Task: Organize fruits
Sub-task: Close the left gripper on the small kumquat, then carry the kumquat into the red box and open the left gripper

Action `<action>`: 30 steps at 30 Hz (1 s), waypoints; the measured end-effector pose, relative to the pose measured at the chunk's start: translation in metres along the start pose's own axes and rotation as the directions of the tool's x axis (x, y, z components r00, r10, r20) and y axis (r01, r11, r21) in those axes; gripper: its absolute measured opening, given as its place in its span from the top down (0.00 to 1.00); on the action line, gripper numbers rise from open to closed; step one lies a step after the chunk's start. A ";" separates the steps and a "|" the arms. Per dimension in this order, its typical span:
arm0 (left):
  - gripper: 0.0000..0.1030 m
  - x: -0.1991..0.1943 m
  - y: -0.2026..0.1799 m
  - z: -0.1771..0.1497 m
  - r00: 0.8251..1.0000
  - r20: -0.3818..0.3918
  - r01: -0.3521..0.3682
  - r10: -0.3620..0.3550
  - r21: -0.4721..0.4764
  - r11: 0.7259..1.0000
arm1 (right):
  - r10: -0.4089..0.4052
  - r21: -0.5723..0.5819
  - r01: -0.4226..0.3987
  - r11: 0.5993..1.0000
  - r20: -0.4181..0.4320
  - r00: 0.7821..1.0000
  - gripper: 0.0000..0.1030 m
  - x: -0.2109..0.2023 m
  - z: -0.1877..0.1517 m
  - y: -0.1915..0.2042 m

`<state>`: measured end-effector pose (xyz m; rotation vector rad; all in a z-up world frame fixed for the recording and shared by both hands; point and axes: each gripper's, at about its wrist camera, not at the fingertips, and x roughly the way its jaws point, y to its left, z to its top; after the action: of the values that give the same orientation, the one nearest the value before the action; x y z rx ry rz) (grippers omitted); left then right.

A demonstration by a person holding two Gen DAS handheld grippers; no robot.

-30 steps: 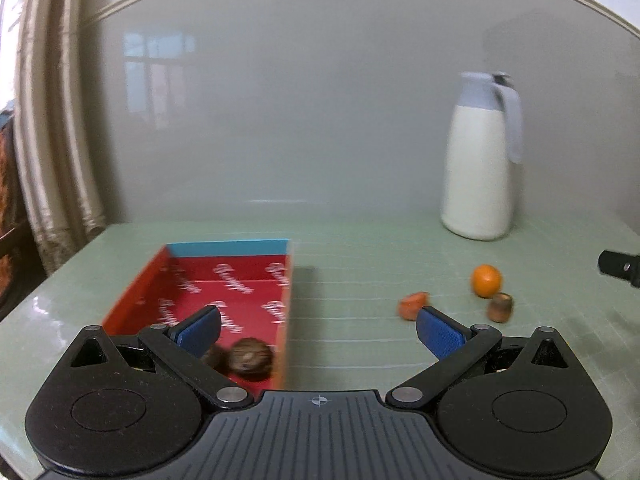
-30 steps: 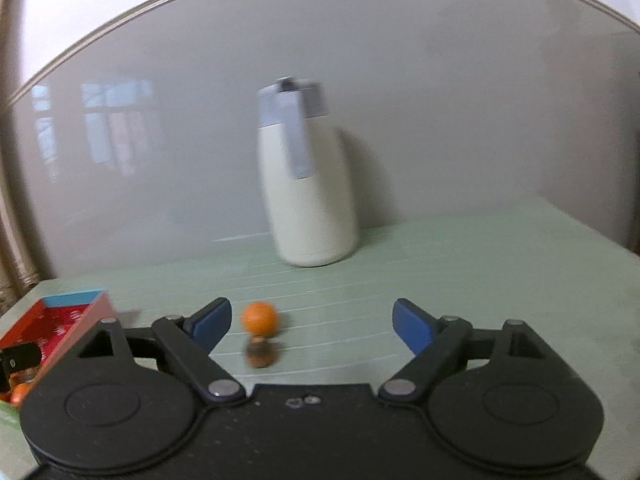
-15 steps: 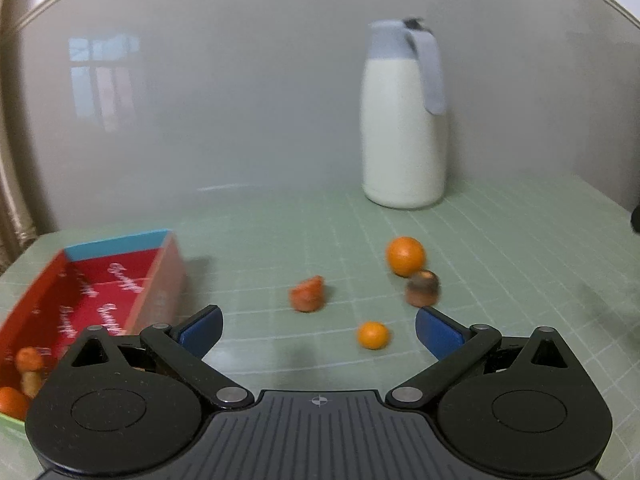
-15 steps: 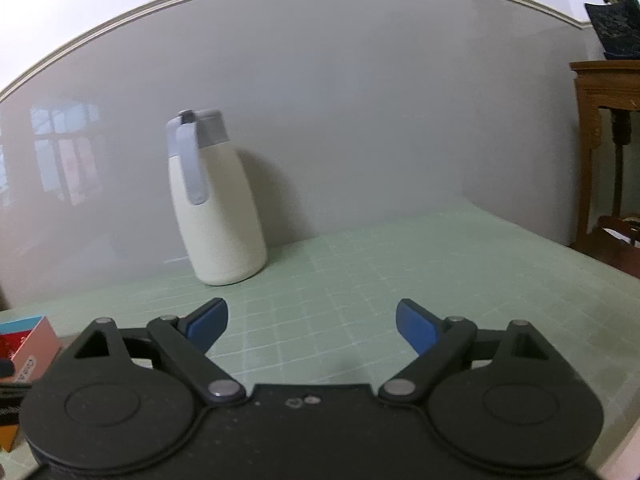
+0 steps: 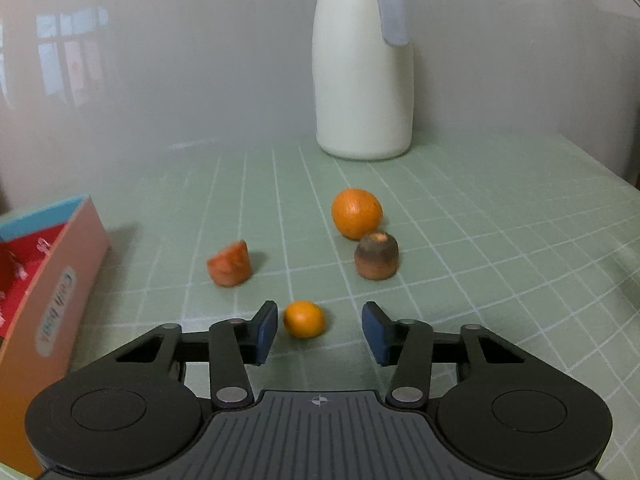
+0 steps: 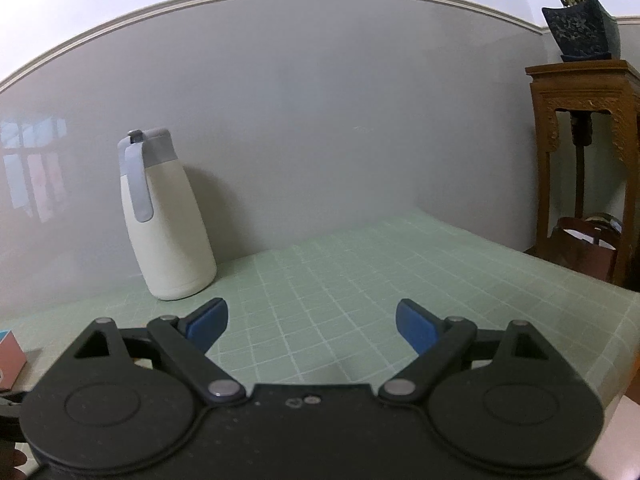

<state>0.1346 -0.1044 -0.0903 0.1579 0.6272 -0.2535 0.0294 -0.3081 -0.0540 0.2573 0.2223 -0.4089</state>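
Observation:
In the left wrist view a small orange fruit (image 5: 304,319) lies on the green table between the blue pads of my left gripper (image 5: 319,330). Its jaws are closing; the fruit sits close to the left pad, and a gap shows on the right side. Beyond it lie a red fruit piece (image 5: 230,269), a larger orange (image 5: 356,213) and a brown fruit (image 5: 376,255). The red box (image 5: 52,300) stands at the left edge. My right gripper (image 6: 312,326) hangs open over bare table with nothing between its fingers.
A cream jug with a grey lid (image 5: 363,80) stands at the back by the grey wall, also in the right wrist view as the jug (image 6: 166,220). A wooden stand (image 6: 584,152) with a potted plant (image 6: 580,24) is off the table's right edge.
The left gripper swung right from the red box and came down around the small orange, its jaws narrowing. The right gripper turned right, away from the fruits, and stayed open.

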 end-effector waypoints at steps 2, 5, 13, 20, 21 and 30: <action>0.62 0.002 0.001 -0.001 1.000 0.003 0.006 -0.006 -0.010 1.000 | -0.008 0.006 0.008 1.000 0.013 1.000 0.11 -0.009 0.001 -0.006; 0.78 0.003 0.001 0.000 1.000 0.004 0.027 -0.027 -0.020 0.999 | -0.006 0.019 0.005 1.000 0.019 1.000 0.11 -0.012 0.003 -0.009; 0.78 0.000 0.004 -0.001 1.000 0.016 0.028 -0.027 -0.037 0.999 | 0.012 0.011 -0.012 1.000 0.012 1.000 0.11 -0.013 0.002 -0.008; 0.78 -0.025 0.020 0.008 0.996 0.090 -0.006 0.009 -0.039 0.999 | 0.028 -0.003 -0.028 1.000 0.000 1.000 0.11 -0.012 0.001 0.001; 0.78 -0.031 0.026 0.010 0.994 0.106 -0.020 0.024 -0.043 0.999 | 0.030 -0.005 -0.030 1.000 -0.001 1.000 0.11 -0.011 0.001 0.003; 0.78 -0.060 0.100 0.015 0.970 0.154 -0.173 0.189 -0.108 0.979 | 0.065 -0.038 -0.065 0.997 -0.023 0.998 0.11 -0.009 -0.004 0.023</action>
<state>0.1242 -0.0013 -0.0351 0.1018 0.4573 -0.0589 0.0308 -0.2837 -0.0507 0.2302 0.2422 -0.3371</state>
